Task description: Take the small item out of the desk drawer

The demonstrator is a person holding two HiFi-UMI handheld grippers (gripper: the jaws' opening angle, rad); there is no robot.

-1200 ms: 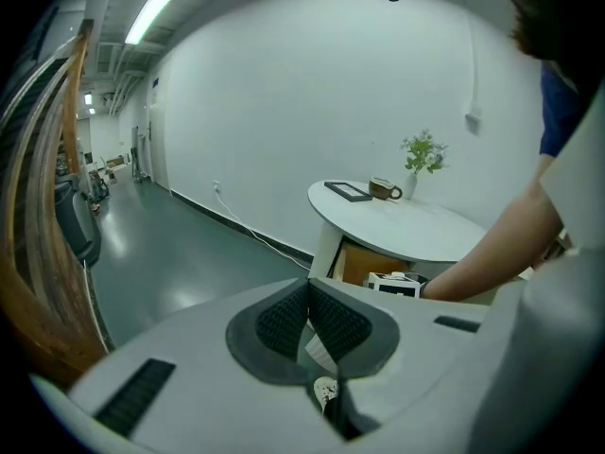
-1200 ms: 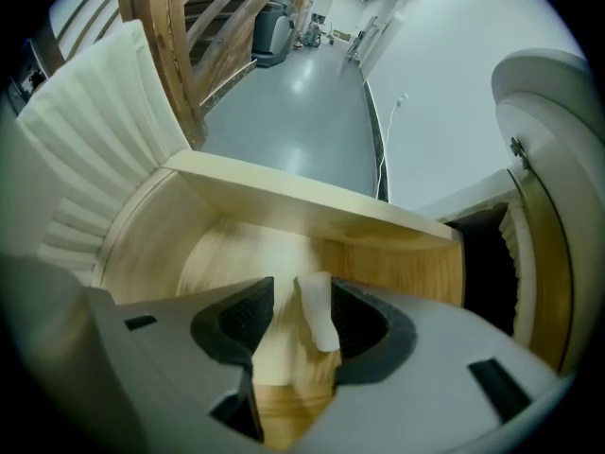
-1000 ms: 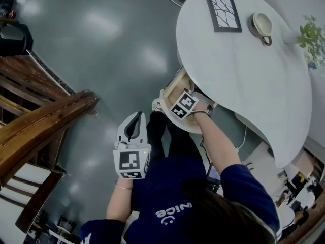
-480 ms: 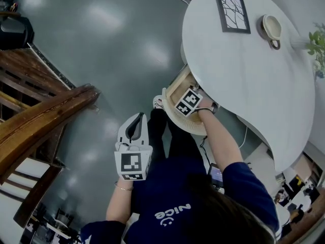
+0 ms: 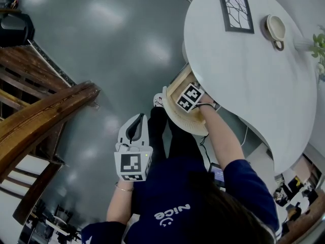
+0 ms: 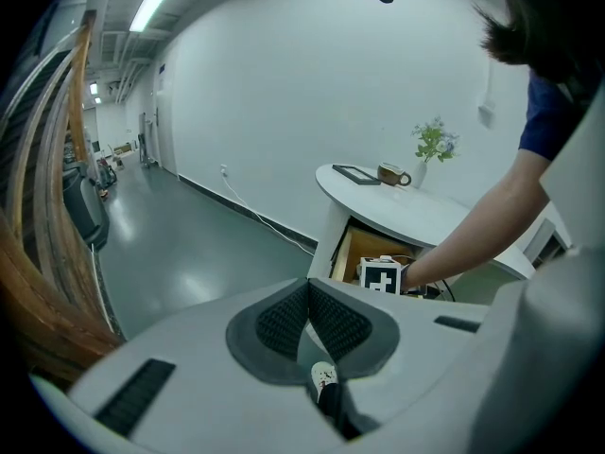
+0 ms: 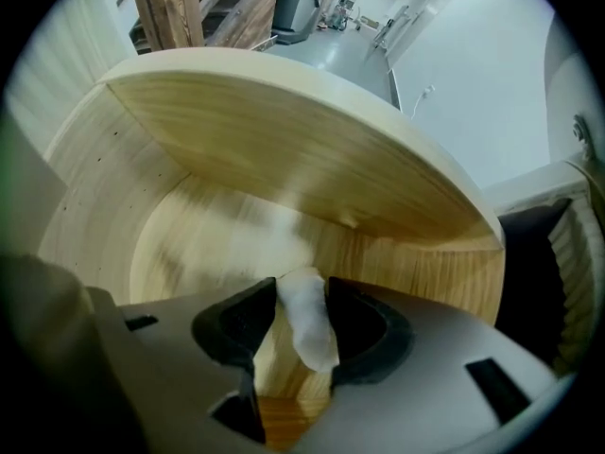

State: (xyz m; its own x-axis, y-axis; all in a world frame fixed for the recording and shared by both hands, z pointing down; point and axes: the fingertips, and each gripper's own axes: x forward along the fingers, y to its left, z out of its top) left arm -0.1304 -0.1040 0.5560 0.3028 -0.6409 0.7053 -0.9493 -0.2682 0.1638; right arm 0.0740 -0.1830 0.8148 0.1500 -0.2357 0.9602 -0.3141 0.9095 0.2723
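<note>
The drawer [image 5: 177,85] stands pulled out from under the round white desk [image 5: 254,80]. My right gripper [image 5: 188,96] reaches down into it, and only its marker cube shows in the head view. In the right gripper view the right gripper [image 7: 301,296] is inside the wooden drawer [image 7: 236,159], shut on a small white item [image 7: 307,327] held between the dark pads. My left gripper [image 5: 136,120] hangs over the grey floor to the left of the person's legs, well clear of the drawer. In its own view the left gripper [image 6: 310,296] is shut on nothing.
On the desk lie a framed picture [image 5: 236,11], a mug [image 5: 274,28] and a small plant [image 5: 319,40]. A wooden stair rail [image 5: 40,121] runs along the left. The left gripper view shows the desk [image 6: 397,211] and open drawer [image 6: 378,252] ahead.
The head view has shifted slightly, so the desk sits a bit further right and up. The right gripper stays in the drawer. The left gripper has hardly moved.
</note>
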